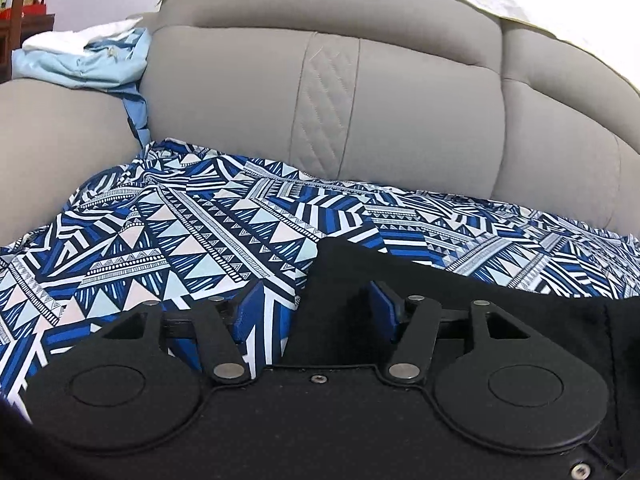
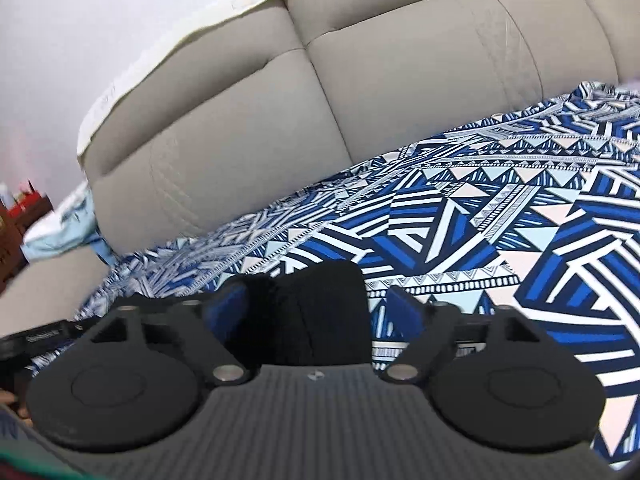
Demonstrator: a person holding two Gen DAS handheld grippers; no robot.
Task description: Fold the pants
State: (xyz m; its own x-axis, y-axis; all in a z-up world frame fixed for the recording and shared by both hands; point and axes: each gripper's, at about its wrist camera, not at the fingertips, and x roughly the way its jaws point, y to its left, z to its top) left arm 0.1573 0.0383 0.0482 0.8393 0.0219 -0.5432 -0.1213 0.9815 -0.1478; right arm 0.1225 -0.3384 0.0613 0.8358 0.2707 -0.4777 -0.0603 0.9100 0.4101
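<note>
The black pants (image 1: 400,280) are lying on a patterned cloth (image 1: 160,240) on the sofa (image 1: 400,100). The left gripper (image 1: 316,304) is standing part open with the pants' edge between its fingers, not pinched. The right gripper (image 2: 312,308) is standing wide open, with the pants (image 2: 320,312) loose between its fingers.

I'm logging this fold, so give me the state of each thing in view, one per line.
Black pants: lying on the patterned cloth, a corner between the left tongs' pads.
Patterned cloth: spread over the sofa seat, rumpled near the back.
Left tongs: open, not gripping.
Right tongs: wide open, black fabric between the pads.
Light blue garment: crumpled on the sofa arm.
Sofa: partly covered.
</note>
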